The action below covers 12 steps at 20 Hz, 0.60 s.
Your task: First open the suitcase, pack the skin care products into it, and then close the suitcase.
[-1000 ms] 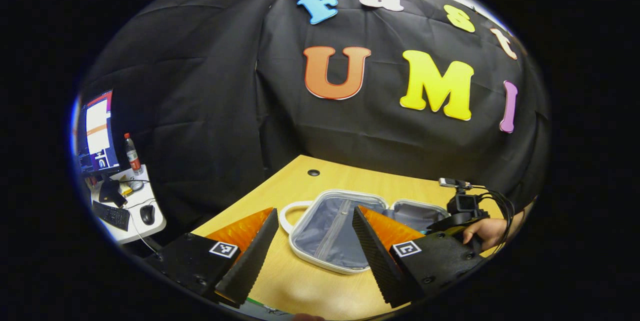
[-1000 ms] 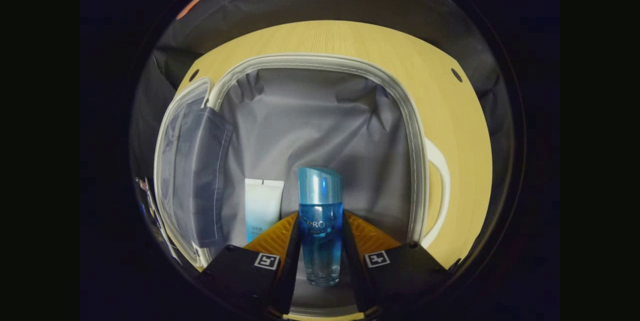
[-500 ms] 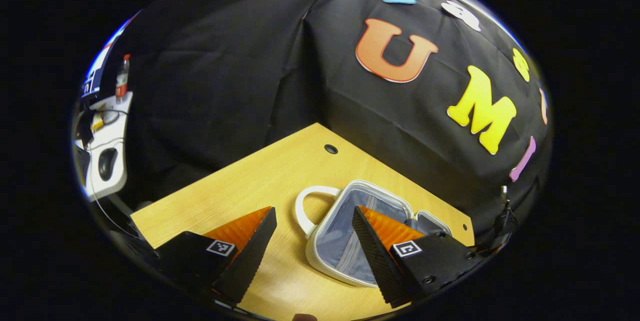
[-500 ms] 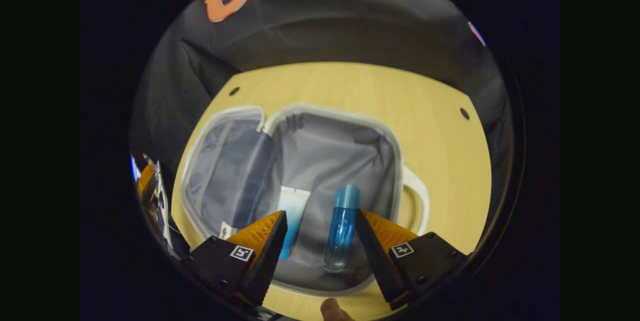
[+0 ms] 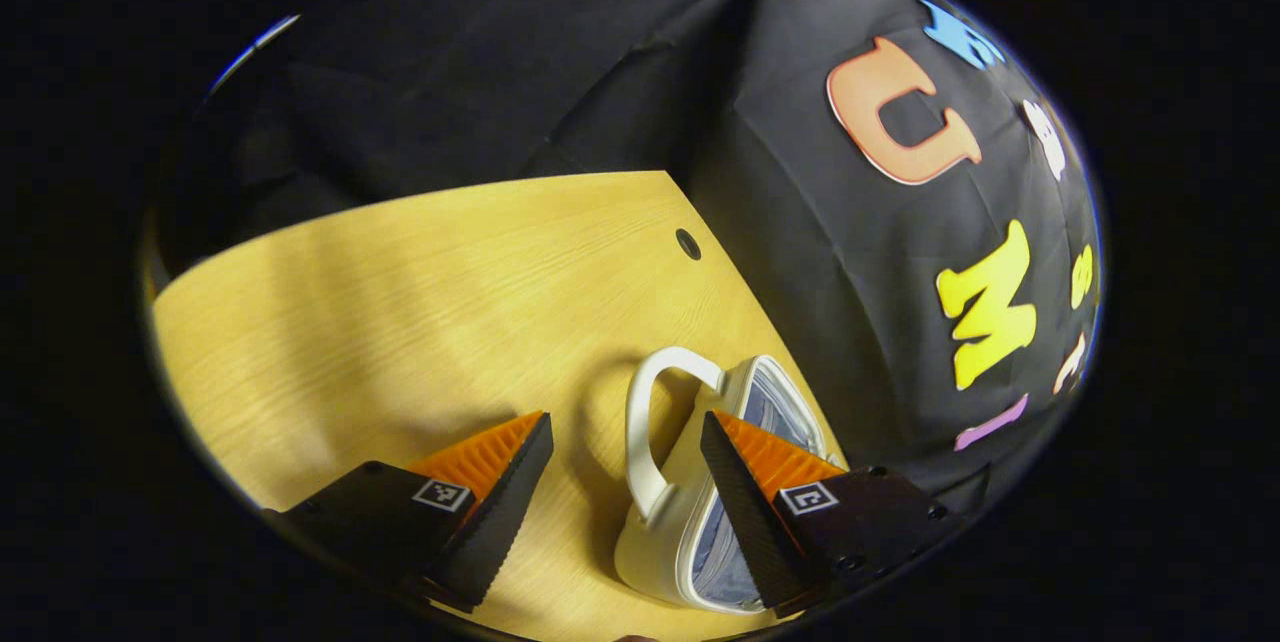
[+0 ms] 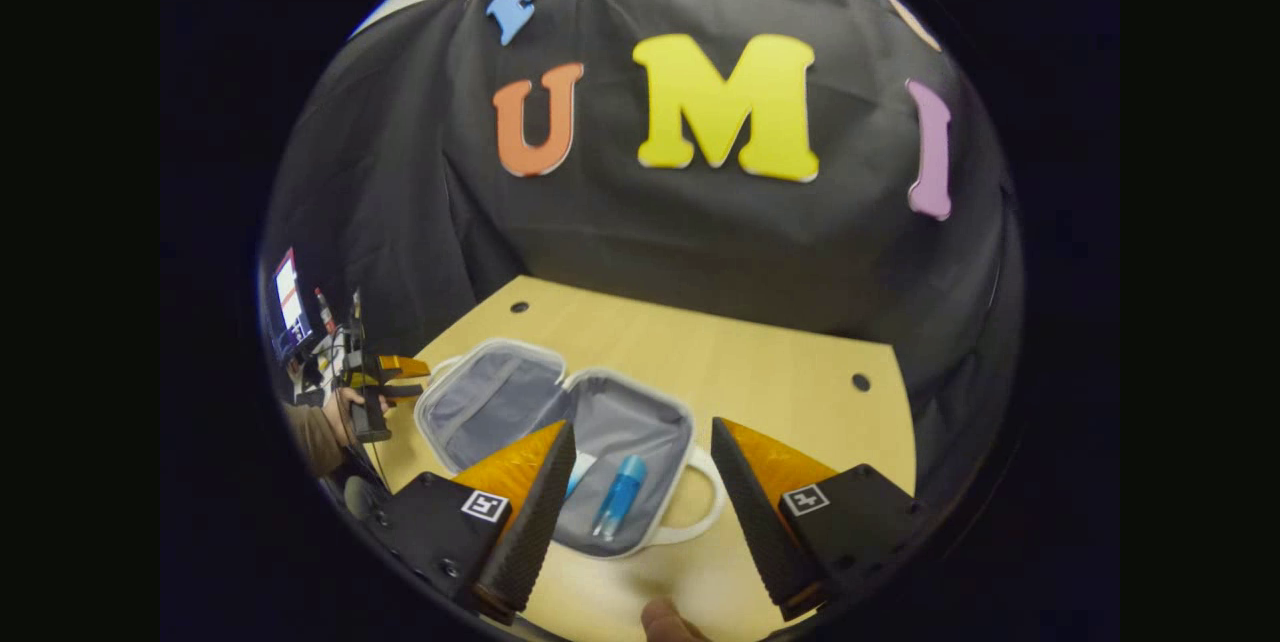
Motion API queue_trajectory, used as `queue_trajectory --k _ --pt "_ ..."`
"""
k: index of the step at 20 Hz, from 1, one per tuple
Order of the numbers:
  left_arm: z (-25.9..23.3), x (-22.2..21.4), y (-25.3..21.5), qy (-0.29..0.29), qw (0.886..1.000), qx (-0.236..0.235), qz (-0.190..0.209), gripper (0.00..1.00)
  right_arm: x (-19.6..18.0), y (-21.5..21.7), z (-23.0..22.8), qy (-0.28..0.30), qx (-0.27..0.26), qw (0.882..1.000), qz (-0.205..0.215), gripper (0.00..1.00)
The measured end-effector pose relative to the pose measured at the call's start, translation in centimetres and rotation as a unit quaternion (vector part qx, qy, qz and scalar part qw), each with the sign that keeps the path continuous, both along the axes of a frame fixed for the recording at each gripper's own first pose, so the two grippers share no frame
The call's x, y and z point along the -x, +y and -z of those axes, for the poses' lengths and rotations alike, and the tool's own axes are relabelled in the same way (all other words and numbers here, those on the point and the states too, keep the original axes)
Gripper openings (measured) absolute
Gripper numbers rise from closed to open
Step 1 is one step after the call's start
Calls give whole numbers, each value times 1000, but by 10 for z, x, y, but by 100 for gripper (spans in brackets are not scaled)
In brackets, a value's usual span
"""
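The suitcase (image 6: pixel 560 442) lies open and flat on the table (image 6: pixel 760 372), toward the table's left half and nearer the front edge than the back, its two grey-lined halves spread side by side with a white rim around each. In the right half a blue bottle (image 6: pixel 619 496) lies on its side, and just to its left a pale tube (image 6: pixel 578 471) lies beside it, partly hidden behind a finger of the right gripper (image 6: pixel 634 512); whether the two touch is hard to tell. The left half looks bare of products as far as its lining can be seen. A white handle (image 6: pixel 705 512) loops off the right half toward the front edge. The right gripper hangs above the front edge with its fingers spread wide and nothing between them, and a fingertip (image 6: pixel 665 620) of the person shows below it. Over at the table's left edge a hand (image 6: pixel 345 409) holds the left gripper (image 6: pixel 400 377) just beside the suitcase's left half. In the left gripper view that gripper (image 5: pixel 625 482) is also wide apart and holds nothing, and the suitcase (image 5: pixel 745 502) sits low between its fingers, handle (image 5: pixel 650 432) toward it. The table's right side and back, with small round holes (image 6: pixel 861 382) near the back corners, give plenty of free wood.
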<state>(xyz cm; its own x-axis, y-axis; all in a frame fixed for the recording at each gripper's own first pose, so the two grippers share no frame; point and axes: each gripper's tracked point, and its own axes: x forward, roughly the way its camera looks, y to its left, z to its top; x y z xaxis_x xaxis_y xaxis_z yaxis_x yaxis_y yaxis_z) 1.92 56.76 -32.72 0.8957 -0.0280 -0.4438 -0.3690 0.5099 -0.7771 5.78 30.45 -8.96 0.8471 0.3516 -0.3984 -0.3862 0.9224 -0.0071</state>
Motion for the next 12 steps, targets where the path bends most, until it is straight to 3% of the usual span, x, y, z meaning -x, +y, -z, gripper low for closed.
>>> queue_trajectory --k 1,3,4,6,7,9,12 --pt "4 -5 2 -2 1000 13 -9 78 2 -12 -10 -11 -4 1000 9 81" --pt "22 -13 4 18 999 39 -21 67 7 -39 -21 -24 -7 999 34 80" --pt "21 -12 0 19 998 52 -23 50 9 -48 -25 -28 -11 999 43 81" --pt "16 -19 -8 2 998 68 -18 42 7 -68 -29 -36 -10 997 60 81" --pt "15 -22 -13 2 998 68 -9 34 7 -75 -29 -38 -11 997 65 77" --pt "18 -20 -13 22 999 45 -8 18 8 -89 -33 -43 -16 996 75 81" --pt "0 -19 -14 25 1000 7 -2 11 8 -105 -41 -57 -20 995 83 81"
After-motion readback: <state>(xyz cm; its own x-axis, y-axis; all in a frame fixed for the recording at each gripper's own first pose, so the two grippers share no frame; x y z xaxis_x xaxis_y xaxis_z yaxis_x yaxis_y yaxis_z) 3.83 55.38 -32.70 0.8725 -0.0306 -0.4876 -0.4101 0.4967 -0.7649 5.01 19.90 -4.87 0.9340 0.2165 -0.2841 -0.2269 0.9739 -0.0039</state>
